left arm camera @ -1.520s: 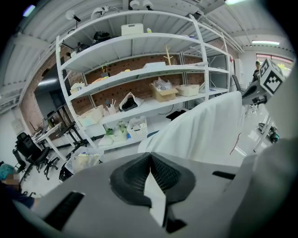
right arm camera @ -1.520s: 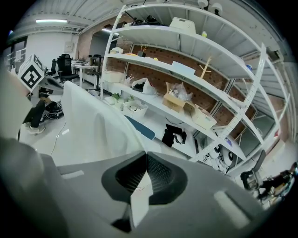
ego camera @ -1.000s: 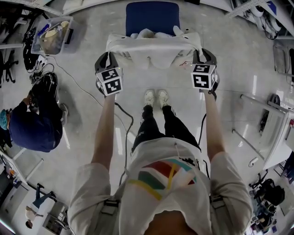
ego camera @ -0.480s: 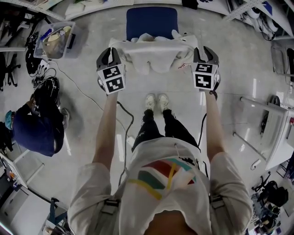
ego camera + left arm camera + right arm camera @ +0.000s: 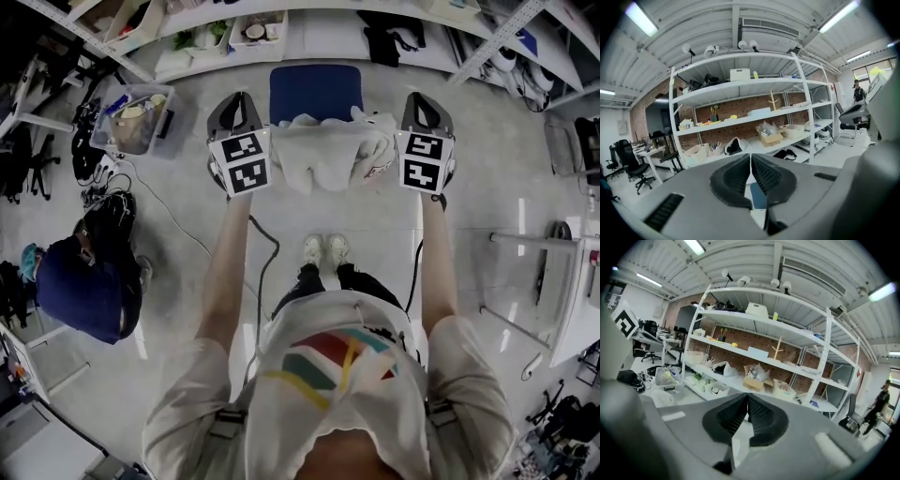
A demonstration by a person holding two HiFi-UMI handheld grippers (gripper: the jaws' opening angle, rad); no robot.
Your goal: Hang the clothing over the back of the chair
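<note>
I stand with both arms stretched forward, and the white clothing (image 5: 323,155) hangs bunched between my two claws, sagging a little in the middle, with a bit of red print near its right end. My left claw (image 5: 237,111) is pinched shut on the left edge of it. In the left gripper view the dark ribbed pads meet at their tips, and in the gap below them I see a blue patch and a strip of white fabric. My right claw (image 5: 424,105) is likewise closed on the right edge. In the right gripper view its pads touch at the top and a fold of white cloth shows in the opening beneath. The two claws are level with each other and well apart, one on each side of the blue chair (image 5: 316,91), which sits just beyond the clothing from where I look down. I cannot tell whether the fabric touches the chair. My shoes (image 5: 324,250) are side by side on the pale floor (image 5: 487,141), short of the chair. Both gripper views look past the closed pads to a tall white shelving rack (image 5: 740,89) against a brick wall, loaded with boxes and bins. Off to my left a person (image 5: 80,286) in dark blue is crouched low, near a clear bin (image 5: 139,117) of odds and ends.
</note>
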